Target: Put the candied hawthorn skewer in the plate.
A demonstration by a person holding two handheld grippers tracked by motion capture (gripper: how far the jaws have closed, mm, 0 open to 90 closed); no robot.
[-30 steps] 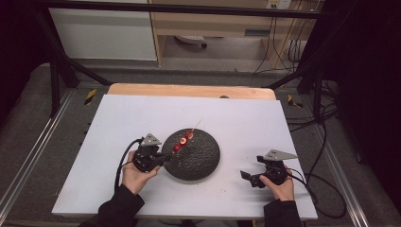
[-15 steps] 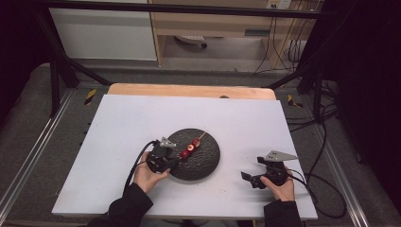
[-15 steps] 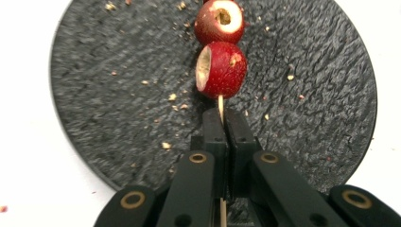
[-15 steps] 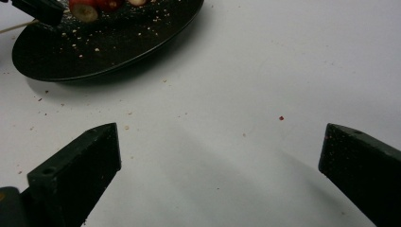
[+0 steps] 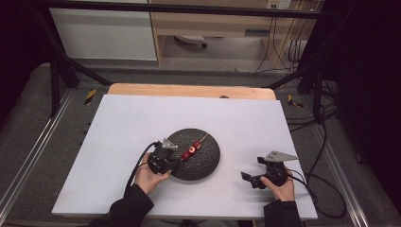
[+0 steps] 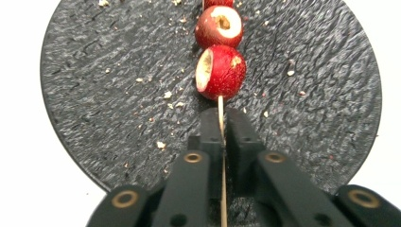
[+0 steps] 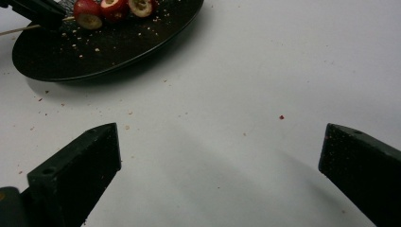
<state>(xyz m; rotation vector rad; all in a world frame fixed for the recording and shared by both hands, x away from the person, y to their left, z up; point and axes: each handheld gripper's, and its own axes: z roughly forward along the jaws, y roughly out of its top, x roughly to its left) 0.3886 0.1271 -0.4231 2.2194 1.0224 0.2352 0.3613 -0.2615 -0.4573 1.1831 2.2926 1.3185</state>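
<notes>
Landmark: I place everything against the black plate [image 5: 201, 158], a round, rough-textured dish on the white table [image 5: 118, 127].
Skewer: a thin wooden skewer [image 6: 221, 118] lies across the plate with red fruits [image 6: 221, 71] threaded on it; in the high view the fruits [image 5: 191, 149] sit near the plate's centre, and the stick's far tip points toward the plate's far right rim.
Fruits: in the left gripper view I see two clearly, each with a pale cut face, and the edge of a third at the top.
Crumbs: pale crumbs are scattered over the plate.
Left gripper: my left gripper [image 5: 171, 160] is over the plate's near left rim. Its jaws have just been easing apart a little, yet they are nearly together, with the bare end of the skewer running between them; the pads appear to pinch the stick.
Right gripper: my right gripper [image 5: 249, 178] rests on the table well to the right of the plate, its jaws spread wide with nothing between them.
Right gripper view: the plate lies at upper left, with bare table between the two black jaws.
</notes>
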